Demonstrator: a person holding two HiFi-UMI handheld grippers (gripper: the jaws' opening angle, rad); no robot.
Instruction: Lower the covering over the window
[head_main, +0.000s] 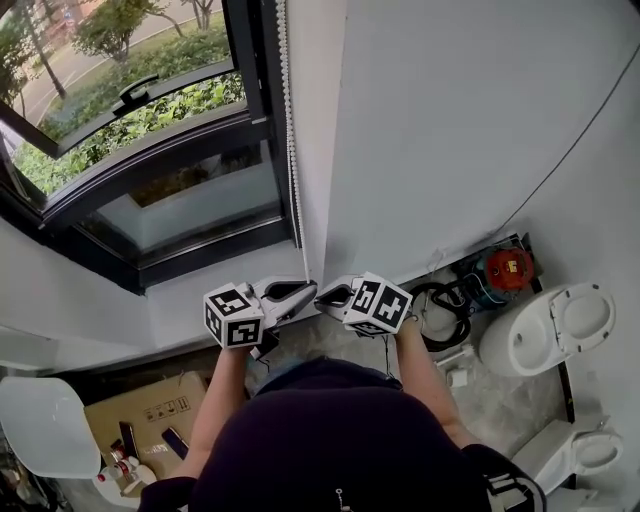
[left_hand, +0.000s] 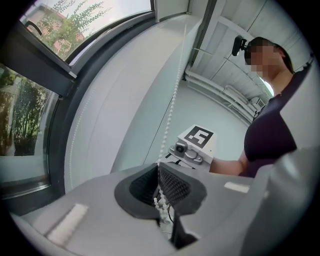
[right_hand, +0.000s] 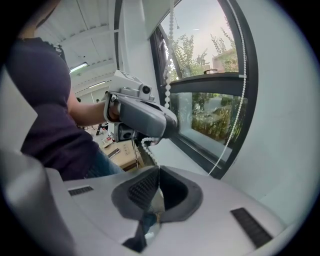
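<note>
Your left claw (left_hand: 158, 169) clamped shut on bead chain (left_hand: 172, 112); right claw (right_hand: 159, 171) pinched shut on same chain just below. Paired grips likely for hand-over-hand pull, lowering covering over window (head_main: 150, 130).

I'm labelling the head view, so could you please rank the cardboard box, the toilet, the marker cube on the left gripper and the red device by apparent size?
1. toilet and cardboard box: about alike; the box is partly hidden by an arm.
2. marker cube on the left gripper, which is nearer the camera.
3. red device.
</note>
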